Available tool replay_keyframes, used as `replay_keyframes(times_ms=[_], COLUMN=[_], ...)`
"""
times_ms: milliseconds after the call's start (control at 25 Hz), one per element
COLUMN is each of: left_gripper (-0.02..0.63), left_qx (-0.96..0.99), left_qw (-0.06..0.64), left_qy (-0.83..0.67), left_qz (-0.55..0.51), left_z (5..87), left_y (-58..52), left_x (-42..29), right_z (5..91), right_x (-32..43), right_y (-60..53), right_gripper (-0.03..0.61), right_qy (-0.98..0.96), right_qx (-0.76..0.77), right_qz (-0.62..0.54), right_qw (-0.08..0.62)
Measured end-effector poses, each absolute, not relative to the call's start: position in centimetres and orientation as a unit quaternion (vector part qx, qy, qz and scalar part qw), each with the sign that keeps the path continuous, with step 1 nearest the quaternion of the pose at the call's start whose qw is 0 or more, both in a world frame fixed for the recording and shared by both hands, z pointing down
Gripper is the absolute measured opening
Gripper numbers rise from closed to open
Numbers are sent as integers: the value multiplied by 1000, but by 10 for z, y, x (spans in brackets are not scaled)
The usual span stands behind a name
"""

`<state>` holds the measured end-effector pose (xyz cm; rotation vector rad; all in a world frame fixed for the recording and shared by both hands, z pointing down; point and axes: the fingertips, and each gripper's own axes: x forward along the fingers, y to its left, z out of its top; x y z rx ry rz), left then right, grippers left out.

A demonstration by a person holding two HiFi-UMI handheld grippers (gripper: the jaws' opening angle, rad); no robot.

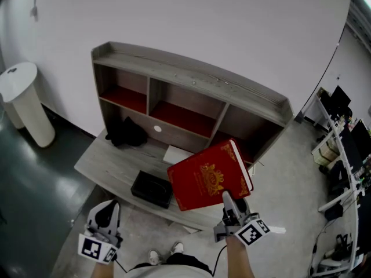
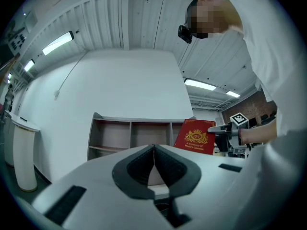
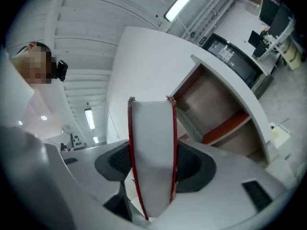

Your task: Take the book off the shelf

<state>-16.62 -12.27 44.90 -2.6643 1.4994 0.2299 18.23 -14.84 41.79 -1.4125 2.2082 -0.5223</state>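
The right gripper [image 3: 151,164] clamps the red book [image 3: 151,152] page-edge outward.

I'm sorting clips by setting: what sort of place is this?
Probably an office or lab workroom, not a home: desks with monitors line the right side, strip lights run along a panelled ceiling, and the wooden shelf unit stands against a bare white wall.

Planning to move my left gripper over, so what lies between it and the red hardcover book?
In the head view, a black rectangular tray on the grey wooden desk sits between the left gripper and the red hardcover book.
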Motion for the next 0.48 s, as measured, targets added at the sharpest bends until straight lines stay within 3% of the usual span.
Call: replay_keyframes(times_ms=[480], left_gripper=[20], left_qx=[-845], left_qw=[53], left_qy=[530], left_qz=[59], left_z=[439], left_y=[-129], left_x=[-171], right_z=[410], right_x=[268], right_y=[-129], right_gripper=[258], right_qy=[770], right_qx=[-609], right_qz=[-111], right_qw=[156])
